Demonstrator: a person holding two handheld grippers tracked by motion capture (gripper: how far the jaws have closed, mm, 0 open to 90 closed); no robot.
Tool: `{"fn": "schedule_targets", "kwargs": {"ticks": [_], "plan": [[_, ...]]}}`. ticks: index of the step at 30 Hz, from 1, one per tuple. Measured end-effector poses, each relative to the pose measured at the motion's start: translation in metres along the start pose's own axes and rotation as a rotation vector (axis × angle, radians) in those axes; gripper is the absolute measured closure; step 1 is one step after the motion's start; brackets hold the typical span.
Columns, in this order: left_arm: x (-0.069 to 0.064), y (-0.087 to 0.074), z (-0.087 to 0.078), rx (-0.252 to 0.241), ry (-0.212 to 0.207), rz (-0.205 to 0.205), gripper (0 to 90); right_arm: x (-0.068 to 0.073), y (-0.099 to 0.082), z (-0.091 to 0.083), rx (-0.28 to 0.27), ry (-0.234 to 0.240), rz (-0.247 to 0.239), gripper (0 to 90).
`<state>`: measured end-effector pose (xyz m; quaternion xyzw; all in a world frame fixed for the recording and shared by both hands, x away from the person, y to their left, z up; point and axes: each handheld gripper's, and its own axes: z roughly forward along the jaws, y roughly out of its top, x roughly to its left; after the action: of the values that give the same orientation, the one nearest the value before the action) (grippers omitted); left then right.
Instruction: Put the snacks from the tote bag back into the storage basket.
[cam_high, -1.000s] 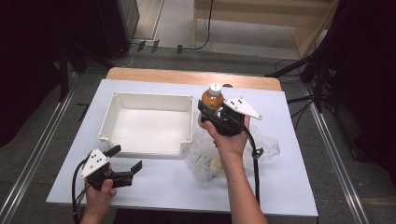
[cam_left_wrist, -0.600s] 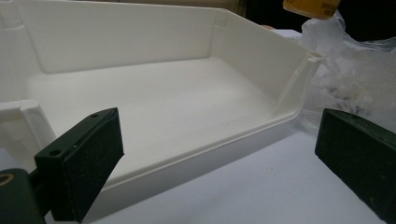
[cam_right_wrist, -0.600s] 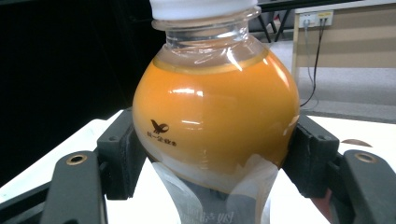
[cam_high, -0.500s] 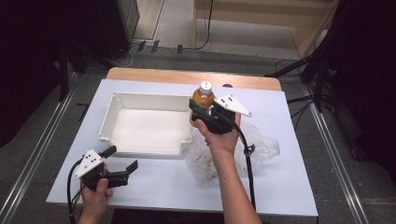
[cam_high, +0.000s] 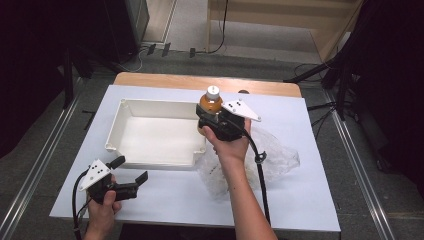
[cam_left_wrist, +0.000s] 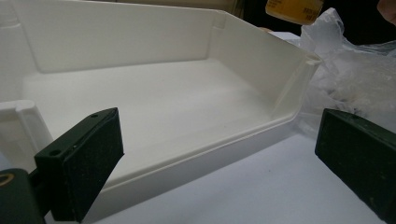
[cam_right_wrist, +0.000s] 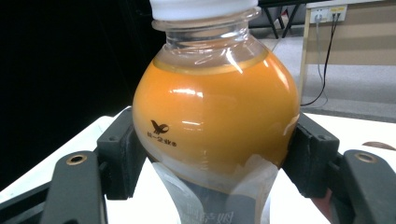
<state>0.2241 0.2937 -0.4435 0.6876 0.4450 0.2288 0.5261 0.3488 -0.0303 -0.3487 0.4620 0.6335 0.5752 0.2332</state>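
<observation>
Two grippers work over a white table (cam_high: 310, 200). Right gripper (cam_high: 212, 120) clamps an orange juice bottle (cam_high: 210, 101), upright, white cap on top, held above the tray's (cam_high: 131, 106) right wall. In the right gripper view both pads press the bottle's (cam_right_wrist: 215, 121) belly. A crumpled clear bag (cam_high: 280, 160) lies just right of the tray, under the forearm. Left gripper (cam_high: 131, 170) hovers near the tray's front wall, jaws spread wide with nothing between them.

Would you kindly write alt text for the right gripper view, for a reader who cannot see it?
A round clear bottle of orange drink with a white cap stands upright between the two black jaws of the right claw, whose pads press its sides. Behind it lie a white table and a dark room.
</observation>
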Motion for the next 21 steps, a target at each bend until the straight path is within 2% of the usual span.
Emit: {"fn": "schedule_targets", "kwargs": {"ticks": [11, 21], "plan": [[0.002, 0.000, -0.001, -0.005, -0.001, -0.009, 1.4, 0.010, -0.002, 0.013, 0.016, 0.019, -0.010, 31.8], [0.003, 0.000, -0.001, -0.008, -0.003, -0.013, 1.4, 0.013, -0.007, 0.022, 0.025, 0.025, -0.013, 31.7]]}}
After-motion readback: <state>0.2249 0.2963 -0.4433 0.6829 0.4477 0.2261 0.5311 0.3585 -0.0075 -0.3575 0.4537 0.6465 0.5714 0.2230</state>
